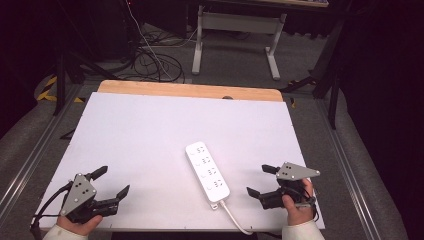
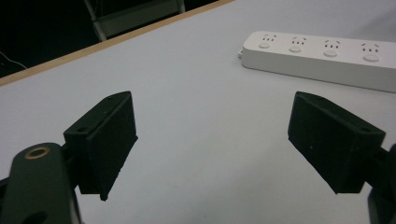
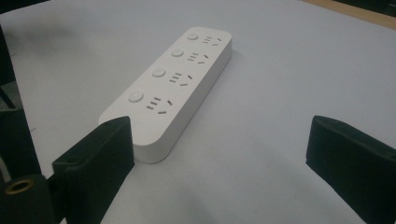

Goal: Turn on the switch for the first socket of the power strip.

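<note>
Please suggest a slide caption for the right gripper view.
Open right gripper facing a white four-socket power strip on the white table.

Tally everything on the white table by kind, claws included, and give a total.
White power strip: 1
Sockets on it, each with a round button: 4
Hand-held claws, both open: 2 (left claw, right claw)
Total: 3 things, counting the strip as one.

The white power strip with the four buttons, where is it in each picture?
High view: the power strip lies lengthwise near the table's front middle, just left of the right gripper.
Left gripper view: it lies across the upper right.
Right gripper view: it runs from the upper middle down to the left jaw.
Shared landmark: the table's wooden edge.
</note>
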A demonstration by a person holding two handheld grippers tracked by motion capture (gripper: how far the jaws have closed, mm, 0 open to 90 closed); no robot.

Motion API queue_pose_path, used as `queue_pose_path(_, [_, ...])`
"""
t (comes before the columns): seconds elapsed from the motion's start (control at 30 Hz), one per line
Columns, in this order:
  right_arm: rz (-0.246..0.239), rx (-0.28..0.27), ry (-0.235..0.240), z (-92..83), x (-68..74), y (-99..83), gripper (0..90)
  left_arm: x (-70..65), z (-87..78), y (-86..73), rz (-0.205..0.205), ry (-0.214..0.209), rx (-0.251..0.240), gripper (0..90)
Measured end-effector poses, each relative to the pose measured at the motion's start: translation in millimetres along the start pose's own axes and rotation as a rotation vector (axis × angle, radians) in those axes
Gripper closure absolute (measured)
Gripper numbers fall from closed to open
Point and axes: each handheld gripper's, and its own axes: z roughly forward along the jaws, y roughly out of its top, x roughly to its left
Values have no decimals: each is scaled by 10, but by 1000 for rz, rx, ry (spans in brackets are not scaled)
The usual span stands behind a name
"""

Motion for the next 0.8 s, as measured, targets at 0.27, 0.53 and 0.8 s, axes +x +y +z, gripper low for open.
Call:
queue_pose_path(0.27, [12,7,18,23,-68,-192,65,-3,7,-4,2,-1,-2,149])
queue_pose_path(0.53, [52,1,26,14,-134,-436,61,11,26,-15,10,-7,5,144])
queue_pose_path(0.8, [53,36,-10,52,-159,-459,61,29,46,-30,1,-6,19,145])
